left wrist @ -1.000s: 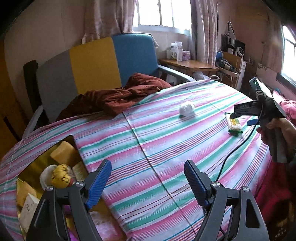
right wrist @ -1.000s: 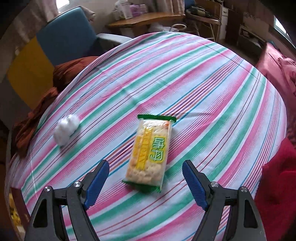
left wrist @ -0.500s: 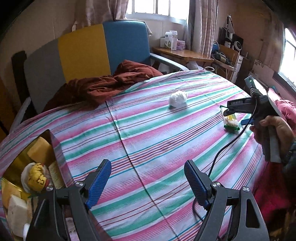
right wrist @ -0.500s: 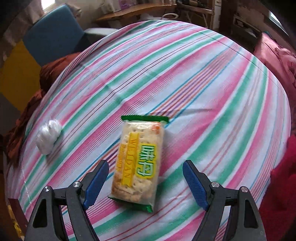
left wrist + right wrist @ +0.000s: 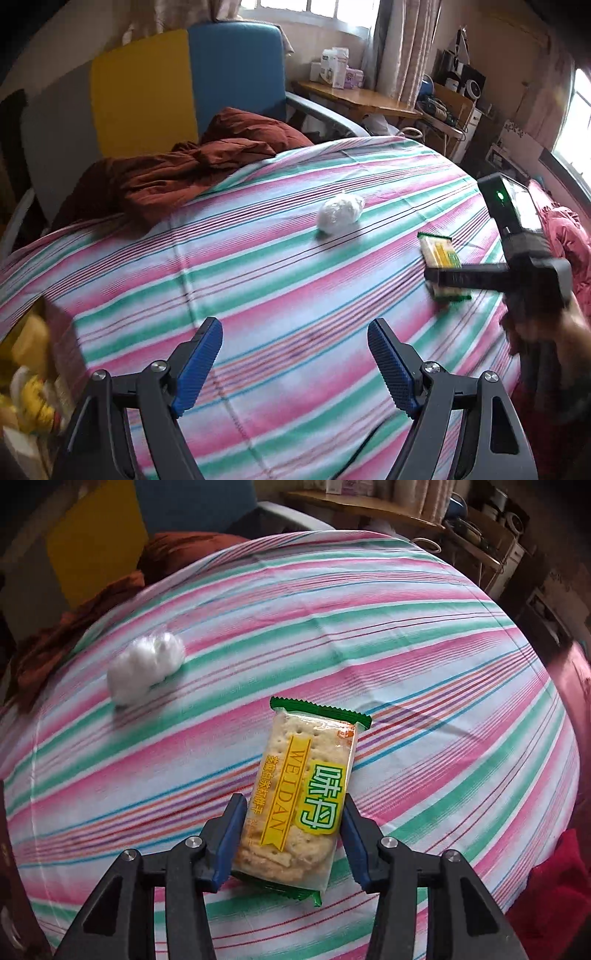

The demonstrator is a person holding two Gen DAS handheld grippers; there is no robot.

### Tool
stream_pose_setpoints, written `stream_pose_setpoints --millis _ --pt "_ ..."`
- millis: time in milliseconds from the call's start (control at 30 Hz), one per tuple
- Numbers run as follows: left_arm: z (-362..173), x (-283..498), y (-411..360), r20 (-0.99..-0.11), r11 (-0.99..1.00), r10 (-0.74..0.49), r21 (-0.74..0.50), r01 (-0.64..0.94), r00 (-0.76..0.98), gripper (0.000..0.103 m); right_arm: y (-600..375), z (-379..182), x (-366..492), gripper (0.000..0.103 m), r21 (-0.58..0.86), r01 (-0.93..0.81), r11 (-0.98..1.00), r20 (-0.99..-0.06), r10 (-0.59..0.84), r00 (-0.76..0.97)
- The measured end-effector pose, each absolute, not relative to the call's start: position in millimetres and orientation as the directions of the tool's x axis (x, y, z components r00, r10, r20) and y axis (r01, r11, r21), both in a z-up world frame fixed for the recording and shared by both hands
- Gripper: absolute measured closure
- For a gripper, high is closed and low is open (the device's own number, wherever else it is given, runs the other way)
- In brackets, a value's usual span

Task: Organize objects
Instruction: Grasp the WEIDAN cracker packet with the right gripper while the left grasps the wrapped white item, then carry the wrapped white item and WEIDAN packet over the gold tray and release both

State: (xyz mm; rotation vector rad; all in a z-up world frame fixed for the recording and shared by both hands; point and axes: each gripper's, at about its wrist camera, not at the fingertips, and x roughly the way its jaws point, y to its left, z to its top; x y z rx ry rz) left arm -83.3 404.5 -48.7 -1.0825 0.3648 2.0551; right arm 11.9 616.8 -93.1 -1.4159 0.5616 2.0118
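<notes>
A cracker packet with green ends and a yellow label lies on the striped bedsheet. My right gripper is shut on its near end, a blue pad against each long side. The left wrist view shows the packet at the right, with the right gripper across its near end. A white crumpled ball lies to the packet's left; it also shows in the left wrist view. My left gripper is open and empty above the sheet.
A box of yellow and white items sits at the left edge. A rust-red blanket is heaped at the far side before a grey, yellow and blue chair. A wooden desk stands behind. Red cloth lies right.
My right gripper has moved forward over the cracker packet and shut on its near end. My left gripper has swung right, so the box has slid toward the left edge.
</notes>
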Motion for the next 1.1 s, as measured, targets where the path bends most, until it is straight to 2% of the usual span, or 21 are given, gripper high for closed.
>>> stream_pose_setpoints --millis 200,467,767,833,867,967,1100 --pt "-60 -108 457 -0.815 -0.639 0.496 -0.11 -0.761 -0.299 0.025 620 -93 14 0.053 -0.026 -0.693 -0.72 -0.946 0.243 -0.217" --pt "-84 -131 532 -0.825 -0.537 0.478 -0.003 -0.843 -0.302 0.034 619 -89 14 0.053 -0.005 -0.684 -0.73 -0.945 0.226 -0.234" --pt "-111 -155 585 -0.847 -0.498 0.453 0.019 -0.867 -0.279 0.034 618 -88 14 0.052 0.0 -0.675 -0.738 -0.949 0.213 -0.233" --pt "-117 -159 592 -0.857 -0.502 0.438 0.018 -0.865 -0.272 0.041 618 -89 14 0.052 -0.007 -0.672 -0.74 -0.95 0.214 -0.226" --pt "-121 -162 593 -0.868 -0.509 0.425 0.006 -0.861 -0.257 0.058 618 -89 14 0.052 -0.008 -0.67 -0.743 -0.95 0.215 -0.227" --pt "-120 -162 583 -0.867 -0.526 0.438 -0.032 -0.85 -0.238 0.063 617 -88 13 0.052 -0.016 -0.654 -0.756 -0.948 0.22 -0.231" --pt "-119 -155 548 -0.872 -0.594 0.423 -0.061 -0.802 -0.247 0.063 604 -85 8 0.052 0.017 -0.59 -0.807 -0.944 0.182 -0.276"
